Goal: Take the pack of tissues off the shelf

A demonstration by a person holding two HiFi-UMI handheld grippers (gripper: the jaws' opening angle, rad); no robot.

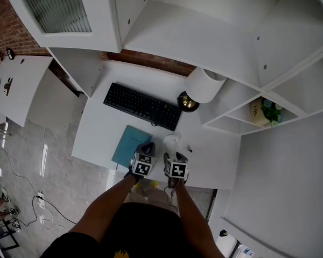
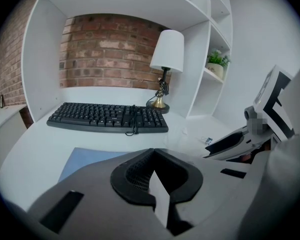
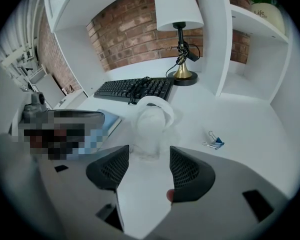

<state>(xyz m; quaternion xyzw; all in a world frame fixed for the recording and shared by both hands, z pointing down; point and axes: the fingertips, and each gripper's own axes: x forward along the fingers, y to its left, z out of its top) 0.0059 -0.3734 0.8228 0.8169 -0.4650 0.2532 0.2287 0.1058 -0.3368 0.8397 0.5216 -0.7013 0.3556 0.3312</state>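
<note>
You've got very little to read here. On the plant pot up on the side shelf, the right gripper view gives you one word that looks like "Life". There's smaller print beneath it, too faint to make out. The keyboard has key legends, but they're too small for you to read in any view.

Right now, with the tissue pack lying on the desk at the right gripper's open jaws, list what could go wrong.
1. The tissue pack sits at the tips of the open right gripper; a skewed pull-back could drag it along the desk.
2. The left gripper, shut, is close beside; the two could bump.
3. A rightward sweep could flick the loose binder clip.
</note>
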